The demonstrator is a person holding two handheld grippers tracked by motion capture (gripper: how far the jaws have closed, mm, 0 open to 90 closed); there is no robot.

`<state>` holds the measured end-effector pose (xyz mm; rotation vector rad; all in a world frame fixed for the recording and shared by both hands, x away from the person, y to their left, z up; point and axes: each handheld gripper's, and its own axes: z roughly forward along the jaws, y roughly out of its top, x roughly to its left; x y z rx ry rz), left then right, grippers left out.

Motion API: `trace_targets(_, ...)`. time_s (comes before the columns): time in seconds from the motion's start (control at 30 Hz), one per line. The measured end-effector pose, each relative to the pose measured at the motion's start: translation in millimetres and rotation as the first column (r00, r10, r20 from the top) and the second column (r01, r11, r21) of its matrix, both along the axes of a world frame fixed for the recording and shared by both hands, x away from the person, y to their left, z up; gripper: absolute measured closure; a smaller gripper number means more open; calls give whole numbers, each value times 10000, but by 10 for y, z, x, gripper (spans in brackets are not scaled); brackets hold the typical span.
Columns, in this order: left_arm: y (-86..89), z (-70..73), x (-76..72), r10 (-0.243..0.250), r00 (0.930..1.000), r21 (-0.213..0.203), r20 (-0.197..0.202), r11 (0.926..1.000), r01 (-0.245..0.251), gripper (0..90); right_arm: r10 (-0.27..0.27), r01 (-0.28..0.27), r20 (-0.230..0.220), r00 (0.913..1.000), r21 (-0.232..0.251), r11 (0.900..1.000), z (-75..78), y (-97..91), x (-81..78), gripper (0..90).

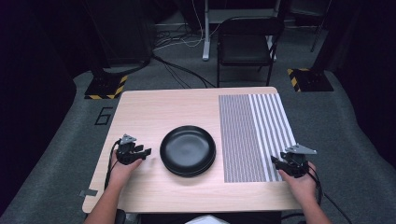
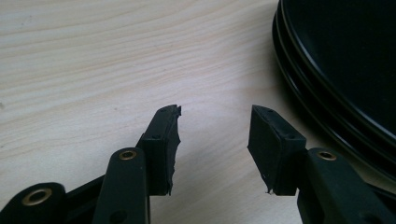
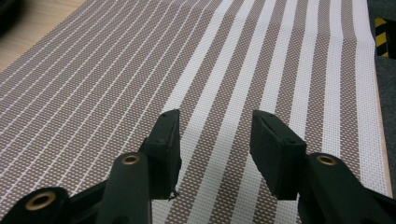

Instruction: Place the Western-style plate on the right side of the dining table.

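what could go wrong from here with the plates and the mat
1. The plates are stacked, at least two rims showing in the left gripper view. The open left gripper beside them may pinch more than one rim, or drag the one below.
2. Glossy rims and narrow pads: a plate could slip and drop.
3. The right gripper sits low over the mat; it could snag or shift the mat toward the table edge.

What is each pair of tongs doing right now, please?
Left tongs: open, holding nothing, beside the stack of black plates.
Right tongs: open, holding nothing, over the striped mat.
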<state>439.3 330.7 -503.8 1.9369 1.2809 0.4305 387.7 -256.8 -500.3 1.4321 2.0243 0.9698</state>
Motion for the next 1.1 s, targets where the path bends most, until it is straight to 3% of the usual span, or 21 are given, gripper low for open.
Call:
trace_targets(0.13, -48, 35, 2, -152, 9999, -188, -37, 9997, 151, 525, 12, -10, -65, 10000, 318, 9995, 48, 24, -17, 555)
trace_targets(0.2, -91, 42, 3, -175, 9997, -493, -192, 9986, 165, 526, -47, 52, -102, 9999, 435, 9990, 75, 27, -27, 568)
trace_targets(0.47, -217, 90, 1, -432, 9986, -257, -307, 9988, 424, 540, 72, -70, -65, 10000, 327, 9994, 151, 110, -52, 593)
trace_targets(1.1, -272, 194, -1, -271, 9990, -872, -345, 9959, 240, 537, 518, -526, 104, 9986, 1024, 9933, 336, 523, 20, 598)
